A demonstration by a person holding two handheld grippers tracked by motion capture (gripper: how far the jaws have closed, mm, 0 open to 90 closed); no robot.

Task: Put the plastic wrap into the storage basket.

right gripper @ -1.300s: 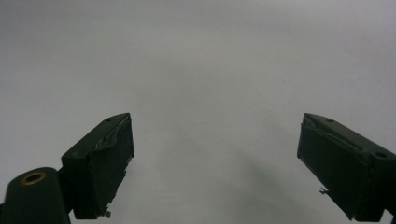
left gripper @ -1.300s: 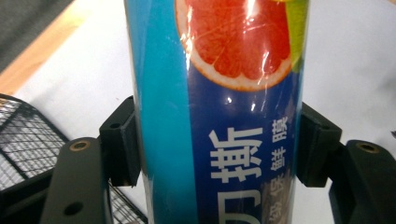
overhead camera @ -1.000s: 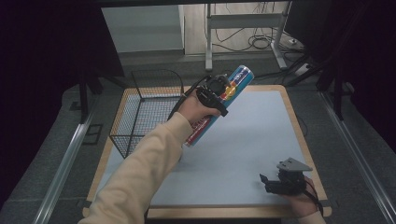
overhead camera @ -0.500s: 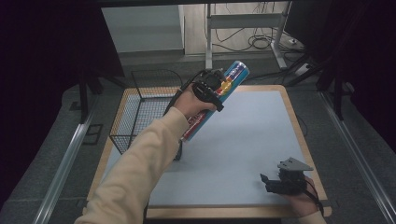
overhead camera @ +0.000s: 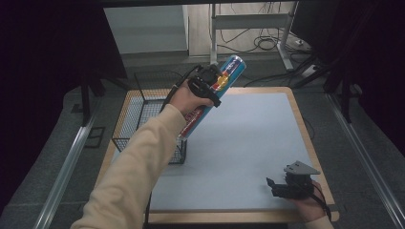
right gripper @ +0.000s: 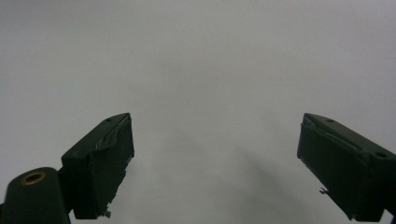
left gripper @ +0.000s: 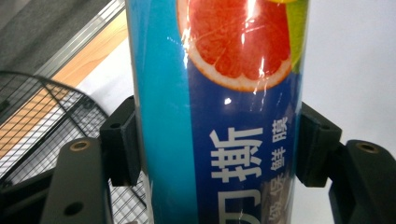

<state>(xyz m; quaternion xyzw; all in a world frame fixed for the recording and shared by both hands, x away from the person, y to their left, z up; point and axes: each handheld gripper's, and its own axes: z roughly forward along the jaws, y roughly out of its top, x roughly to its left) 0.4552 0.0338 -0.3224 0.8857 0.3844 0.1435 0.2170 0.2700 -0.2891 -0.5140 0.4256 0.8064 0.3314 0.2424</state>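
The blue cling-film tube, printed with a grapefruit slice, is up in the air, tilted, over the table's left side beside the wire basket. My left gripper has it clamped round the middle, one jaw pressed against each side. The tube's lower end looks close to the basket's rim, though I can't tell if they touch. My right gripper rests at the near right corner of the grey table mat, jaws spread wide with nothing between them.
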